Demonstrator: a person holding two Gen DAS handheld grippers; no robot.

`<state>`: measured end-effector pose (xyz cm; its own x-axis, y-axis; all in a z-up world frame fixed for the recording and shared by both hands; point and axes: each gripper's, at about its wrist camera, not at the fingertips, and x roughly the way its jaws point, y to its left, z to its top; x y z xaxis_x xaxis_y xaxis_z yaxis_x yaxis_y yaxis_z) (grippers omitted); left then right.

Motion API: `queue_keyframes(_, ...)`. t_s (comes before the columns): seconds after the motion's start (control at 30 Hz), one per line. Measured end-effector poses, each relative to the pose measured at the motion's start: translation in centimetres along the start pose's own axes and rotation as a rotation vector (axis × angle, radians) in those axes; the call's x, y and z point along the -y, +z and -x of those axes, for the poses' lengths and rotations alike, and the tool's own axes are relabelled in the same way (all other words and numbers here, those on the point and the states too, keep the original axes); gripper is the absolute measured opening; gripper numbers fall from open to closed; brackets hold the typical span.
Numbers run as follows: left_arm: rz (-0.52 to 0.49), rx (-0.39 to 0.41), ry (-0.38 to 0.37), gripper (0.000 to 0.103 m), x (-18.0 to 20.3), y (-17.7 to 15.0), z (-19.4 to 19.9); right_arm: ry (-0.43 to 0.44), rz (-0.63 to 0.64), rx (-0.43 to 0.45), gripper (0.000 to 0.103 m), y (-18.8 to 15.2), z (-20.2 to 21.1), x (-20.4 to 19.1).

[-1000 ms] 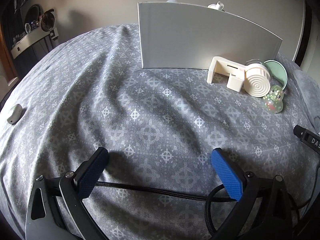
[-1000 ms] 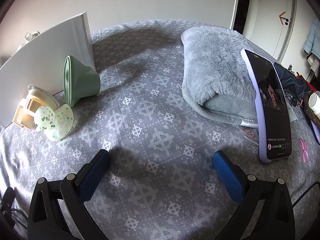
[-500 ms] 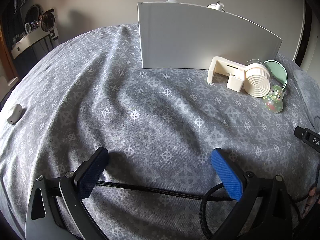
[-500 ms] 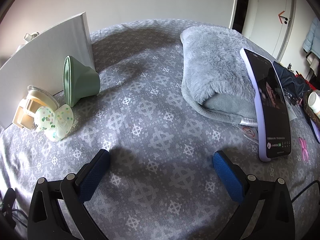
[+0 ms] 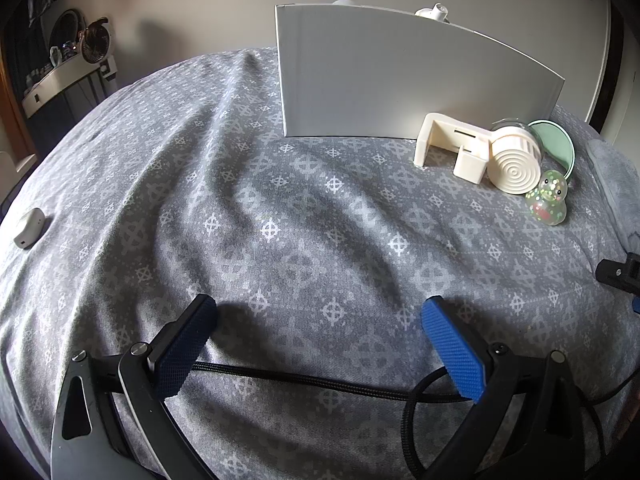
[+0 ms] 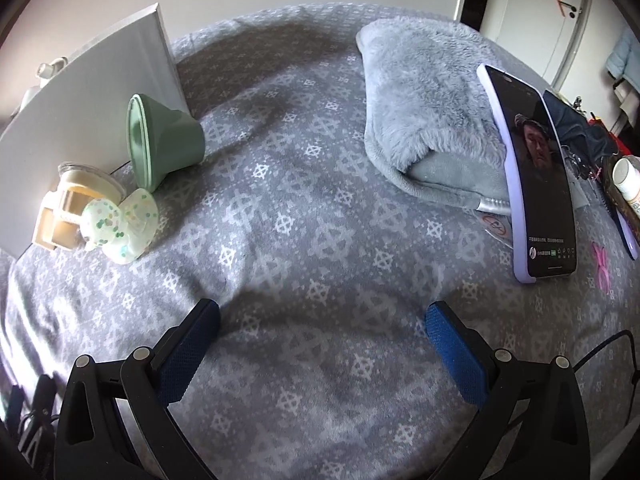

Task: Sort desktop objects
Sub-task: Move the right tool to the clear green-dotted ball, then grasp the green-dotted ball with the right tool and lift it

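Observation:
A white box (image 5: 400, 76) stands on the grey patterned cloth (image 5: 280, 208); it also shows in the right wrist view (image 6: 84, 88). In front of it lie a cream clamp holder (image 5: 476, 152), a green funnel-shaped cup (image 6: 160, 140) and a clear speckled toy duck (image 5: 550, 202), also in the right wrist view (image 6: 116, 228). My left gripper (image 5: 318, 324) is open and empty, well short of them. My right gripper (image 6: 322, 328) is open and empty over bare cloth, with the duck to its far left.
A grey fluffy blanket (image 6: 424, 112) lies at the right with a lit phone (image 6: 532, 176) leaning on it. A pink clip (image 6: 602, 268) lies beside the phone. A small white case (image 5: 28, 228) sits at the far left. A black cable (image 5: 320, 380) runs under my left gripper.
Both grippers stay open and nearly still. The cable loop under my left gripper has shifted a little, and the right view has drifted slightly.

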<state>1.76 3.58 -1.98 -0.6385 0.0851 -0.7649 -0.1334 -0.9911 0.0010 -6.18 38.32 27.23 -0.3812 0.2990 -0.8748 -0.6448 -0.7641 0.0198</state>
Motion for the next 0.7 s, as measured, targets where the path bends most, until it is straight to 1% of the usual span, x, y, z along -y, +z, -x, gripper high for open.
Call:
queue_keyframes(0.03, 0.0, 0.0, 0.0, 0.103, 0.0, 0.0, 0.0, 0.023, -0.011, 0.009, 0.103, -0.1, 0.4, 0.1)
queue_keyframes(0.13, 0.0, 0.0, 0.0, 0.103, 0.0, 0.0, 0.0, 0.163, -0.025, 0.059, 0.103, -0.5, 2.2, -0.3)
queue_keyframes(0.23, 0.0, 0.0, 0.0, 0.103, -0.1, 0.0, 0.0, 0.242, 0.046, 0.111, 0.103, -0.4, 3.6, -2.2)
queue_keyframes(0.3, 0.0, 0.0, 0.0, 0.103, -0.1, 0.0, 0.0, 0.284, 0.108, 0.117, 0.103, 0.0, 3.8, -4.0)
queue_keyframes(0.33, 0.0, 0.0, 0.0, 0.103, -0.1, 0.0, -0.1, 0.288, 0.144, 0.109, 0.103, 0.2, 3.6, -5.0)
queue_keyframes(0.4, 0.0, 0.0, 0.0, 0.103, -0.1, 0.0, -0.1, 0.265, 0.224, 0.085, 0.103, 0.8, 2.7, -7.0)
queue_keyframes(0.47, 0.0, 0.0, 0.0, 0.103, -0.1, 0.0, -0.1, 0.258, 0.27, 0.052, 0.103, 1.3, 1.4, -8.4)
queue_keyframes(0.53, 0.0, 0.0, -0.001, 0.103, -0.1, 0.1, -0.1, 0.249, 0.286, 0.029, 0.102, 1.8, 0.1, -9.1)
queue_keyframes(0.63, 0.0, 0.0, 0.0, 0.103, -0.1, 0.1, -0.1, 0.217, 0.286, 0.005, 0.097, 2.8, -2.1, -9.9)
queue_keyframes(0.7, 0.0, 0.0, -0.001, 0.103, -0.1, 0.1, -0.1, 0.187, 0.31, 0.014, 0.096, 3.1, -3.0, -10.5)
